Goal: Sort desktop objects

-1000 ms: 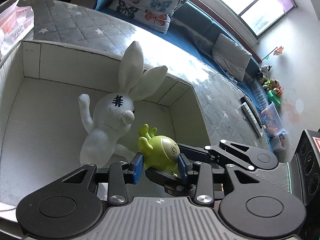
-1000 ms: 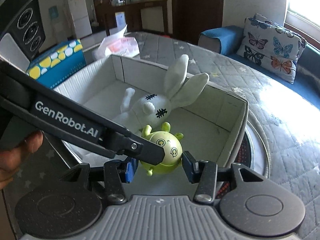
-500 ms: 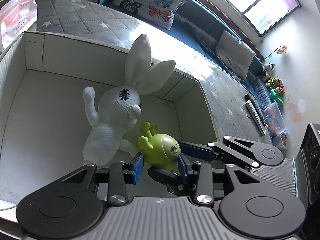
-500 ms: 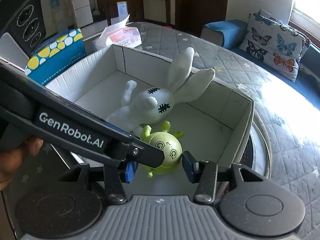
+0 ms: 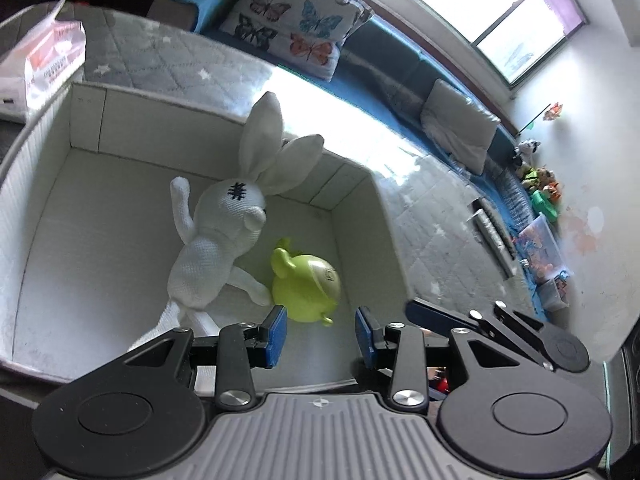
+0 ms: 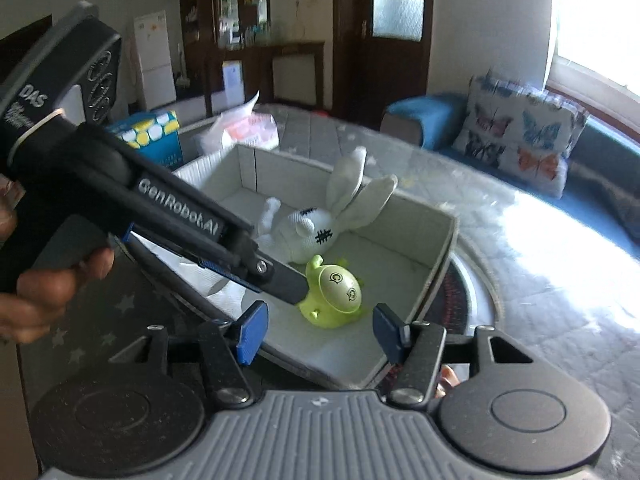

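left gripper: I've got it spread wide, nothing in it
right gripper: also wide, holding nothing
green toy: on white box floor, near its right wall, probably touching the bunny

The left wrist view rides behind the left gripper and looks steeply down and forward into the white box from close above its near wall, with a window-side couch beyond. The right wrist view sits behind the right gripper, a little farther back and lower, facing across the same box toward a dark doorway and cabinets. Both views share the box's inside, with the white rabbit and the green toy, and the butterfly cushion.
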`<move>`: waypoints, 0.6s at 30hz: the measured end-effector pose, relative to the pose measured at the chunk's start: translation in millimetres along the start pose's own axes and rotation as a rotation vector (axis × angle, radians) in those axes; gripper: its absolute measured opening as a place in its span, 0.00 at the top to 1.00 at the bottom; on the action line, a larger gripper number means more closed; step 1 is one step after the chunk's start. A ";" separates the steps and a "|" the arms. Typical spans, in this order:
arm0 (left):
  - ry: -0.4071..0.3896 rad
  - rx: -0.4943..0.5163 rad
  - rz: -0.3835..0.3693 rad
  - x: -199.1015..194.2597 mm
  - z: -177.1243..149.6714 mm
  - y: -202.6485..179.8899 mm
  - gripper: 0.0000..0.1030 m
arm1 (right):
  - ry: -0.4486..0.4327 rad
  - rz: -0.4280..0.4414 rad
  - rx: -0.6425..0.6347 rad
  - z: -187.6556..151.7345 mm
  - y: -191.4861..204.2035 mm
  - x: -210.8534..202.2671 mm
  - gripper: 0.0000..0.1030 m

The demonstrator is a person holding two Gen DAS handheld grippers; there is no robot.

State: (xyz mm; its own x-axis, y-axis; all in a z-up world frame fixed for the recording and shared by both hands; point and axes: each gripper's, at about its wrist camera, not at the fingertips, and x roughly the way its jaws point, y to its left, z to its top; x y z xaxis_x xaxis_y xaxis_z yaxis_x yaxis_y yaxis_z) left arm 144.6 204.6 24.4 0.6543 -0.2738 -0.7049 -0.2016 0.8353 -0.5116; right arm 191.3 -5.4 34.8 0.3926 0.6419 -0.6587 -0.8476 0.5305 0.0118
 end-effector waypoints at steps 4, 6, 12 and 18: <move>-0.042 0.035 -0.010 -19.8 -15.0 -11.0 0.61 | -0.054 -0.016 -0.006 -17.8 7.1 -33.0 0.31; -0.054 0.045 -0.017 -26.5 -24.0 -16.1 0.61 | -0.066 -0.016 0.002 -29.4 10.7 -46.6 0.31; -0.076 0.068 -0.029 -39.5 -53.0 -28.5 0.62 | -0.068 -0.013 0.027 -58.9 21.5 -64.3 0.24; -0.042 0.069 -0.048 -28.8 -71.8 -35.4 0.61 | -0.028 -0.004 0.078 -81.4 26.3 -56.8 0.24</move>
State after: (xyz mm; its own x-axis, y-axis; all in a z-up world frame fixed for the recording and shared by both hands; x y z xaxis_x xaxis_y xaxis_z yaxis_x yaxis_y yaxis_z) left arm 80.6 148.6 27.5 0.6922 -0.2950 -0.6587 -0.1200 0.8529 -0.5081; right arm 117.7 -72.9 11.3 0.4068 0.6546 -0.6372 -0.8160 0.5739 0.0685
